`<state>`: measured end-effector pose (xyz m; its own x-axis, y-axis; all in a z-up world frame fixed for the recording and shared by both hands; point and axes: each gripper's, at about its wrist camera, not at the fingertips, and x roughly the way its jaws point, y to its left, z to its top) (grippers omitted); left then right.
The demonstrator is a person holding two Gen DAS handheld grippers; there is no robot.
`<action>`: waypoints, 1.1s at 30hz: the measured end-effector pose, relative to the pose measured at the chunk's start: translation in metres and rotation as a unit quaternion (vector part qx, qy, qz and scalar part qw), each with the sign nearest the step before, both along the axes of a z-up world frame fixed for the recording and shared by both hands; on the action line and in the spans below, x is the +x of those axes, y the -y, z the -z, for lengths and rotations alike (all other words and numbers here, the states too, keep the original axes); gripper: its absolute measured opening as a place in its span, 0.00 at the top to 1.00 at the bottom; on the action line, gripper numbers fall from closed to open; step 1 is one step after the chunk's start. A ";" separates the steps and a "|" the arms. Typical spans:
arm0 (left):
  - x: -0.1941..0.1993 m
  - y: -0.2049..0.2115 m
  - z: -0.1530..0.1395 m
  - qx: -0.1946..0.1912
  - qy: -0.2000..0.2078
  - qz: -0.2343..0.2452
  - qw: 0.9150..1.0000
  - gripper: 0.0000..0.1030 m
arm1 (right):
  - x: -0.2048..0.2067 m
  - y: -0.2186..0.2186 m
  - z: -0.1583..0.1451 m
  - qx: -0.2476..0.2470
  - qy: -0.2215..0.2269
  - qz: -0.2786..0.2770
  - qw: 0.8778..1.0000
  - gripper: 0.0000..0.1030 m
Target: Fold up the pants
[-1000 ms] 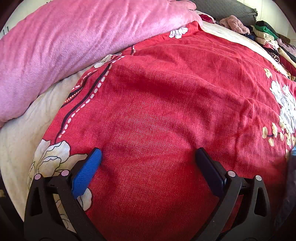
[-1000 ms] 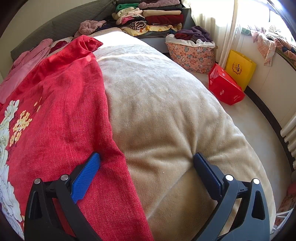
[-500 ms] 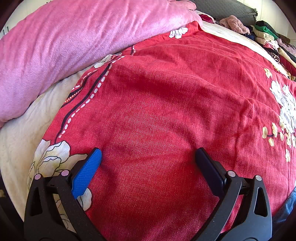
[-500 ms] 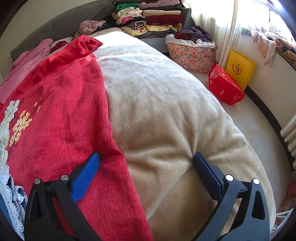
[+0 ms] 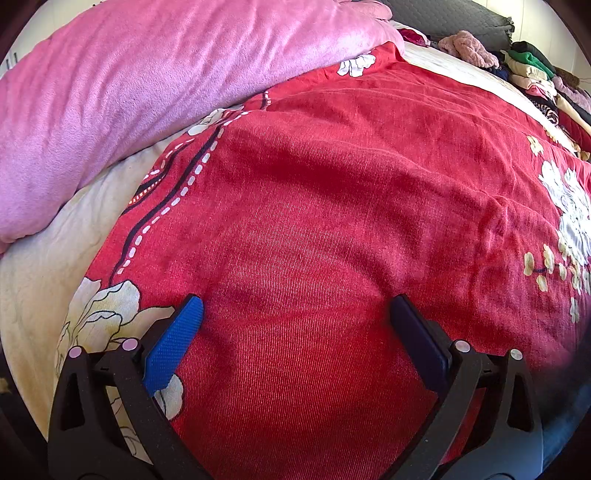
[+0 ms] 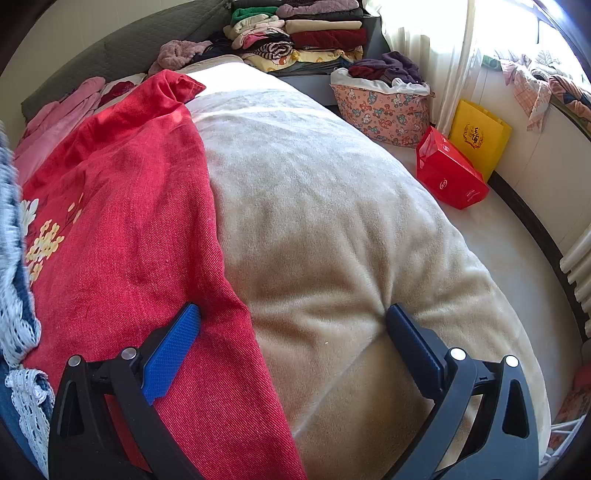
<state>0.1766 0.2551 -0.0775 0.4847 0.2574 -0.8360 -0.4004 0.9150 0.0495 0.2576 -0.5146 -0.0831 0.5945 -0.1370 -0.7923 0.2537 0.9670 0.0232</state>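
A blue denim garment with white lace trim (image 6: 16, 295), likely the pants, shows blurred at the left edge of the right wrist view. A dark blue blur, perhaps the same garment, shows at the lower right edge of the left wrist view (image 5: 569, 417). My left gripper (image 5: 295, 314) is open and empty over a red floral blanket (image 5: 332, 203). My right gripper (image 6: 291, 321) is open and empty over the line where the red blanket (image 6: 129, 221) meets a beige blanket (image 6: 332, 221). Neither gripper touches the denim.
A pink quilt (image 5: 129, 92) lies along the bed's far left. Stacked folded clothes (image 6: 306, 33) sit at the bed's head. A printed laundry basket (image 6: 384, 107), a red bag (image 6: 447, 173) and a yellow bag (image 6: 480, 136) stand on the floor to the right.
The blue lace-trimmed garment has come further into the right wrist view from the lower left and risen along the left edge. Both grippers have stayed put and open.
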 end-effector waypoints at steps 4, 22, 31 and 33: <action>0.000 0.000 0.000 -0.001 0.000 0.000 1.000 0.08 | 0.000 0.000 0.000 0.000 0.000 0.000 1.000 0.04; 0.007 -0.004 0.005 -0.012 0.004 -0.001 1.000 0.08 | 0.000 0.000 0.000 0.000 0.000 0.000 1.000 0.04; 0.005 -0.003 0.004 -0.010 0.008 -0.002 1.000 0.08 | 0.000 0.000 0.000 0.000 0.000 0.000 1.000 0.04; 0.004 -0.002 0.004 -0.007 0.007 -0.001 1.000 0.08 | 0.000 0.000 0.000 0.000 0.000 0.000 1.000 0.04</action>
<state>0.1809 0.2572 -0.0810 0.4962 0.2460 -0.8326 -0.4031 0.9146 0.0300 0.2573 -0.5148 -0.0830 0.5948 -0.1368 -0.7922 0.2536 0.9670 0.0235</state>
